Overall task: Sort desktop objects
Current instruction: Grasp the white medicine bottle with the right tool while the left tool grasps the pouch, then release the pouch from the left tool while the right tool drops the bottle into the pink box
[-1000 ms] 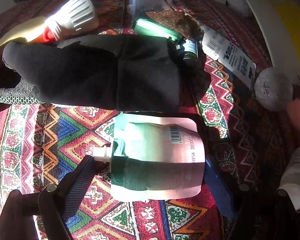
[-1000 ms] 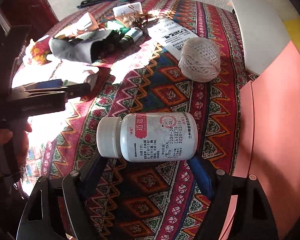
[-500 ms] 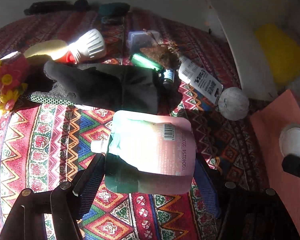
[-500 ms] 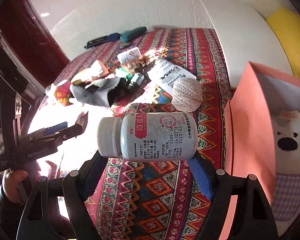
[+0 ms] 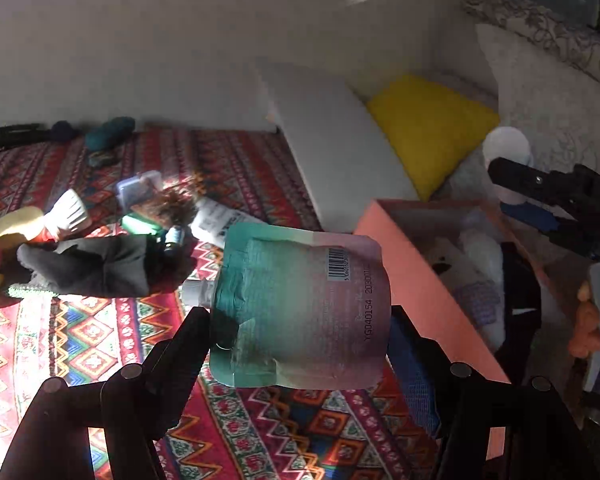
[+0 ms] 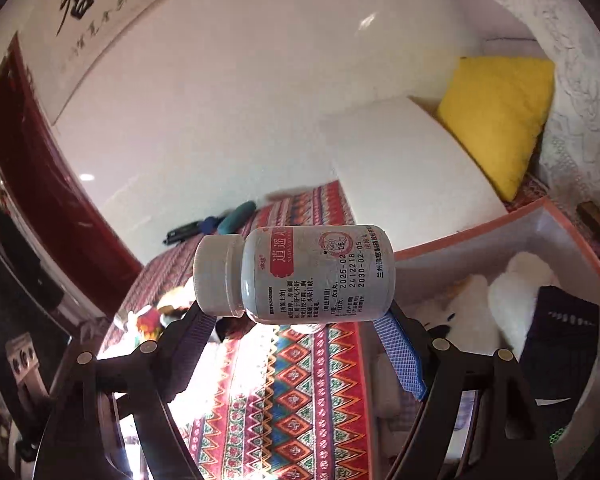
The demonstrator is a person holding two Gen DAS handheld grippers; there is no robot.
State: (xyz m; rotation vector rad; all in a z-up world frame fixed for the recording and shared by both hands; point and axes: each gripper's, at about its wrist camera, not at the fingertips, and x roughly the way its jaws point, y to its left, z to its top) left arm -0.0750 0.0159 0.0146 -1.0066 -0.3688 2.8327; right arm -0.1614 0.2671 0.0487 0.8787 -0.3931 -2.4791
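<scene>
Two tools carry my loads bench-clear toward the box (image 5: 424, 280): left tool (image 5: 300, 332) pinching the pouch (image 5: 304, 312), right tool (image 6: 296, 320) pinching the bottle (image 6: 296, 274).

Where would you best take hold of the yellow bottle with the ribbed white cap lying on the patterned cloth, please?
Probably across the ribbed white cap, coming down from above. The yellow bottle lies on its side, the ribs should give good purchase, and the dark grey fabric glove crowds its near side.
</scene>
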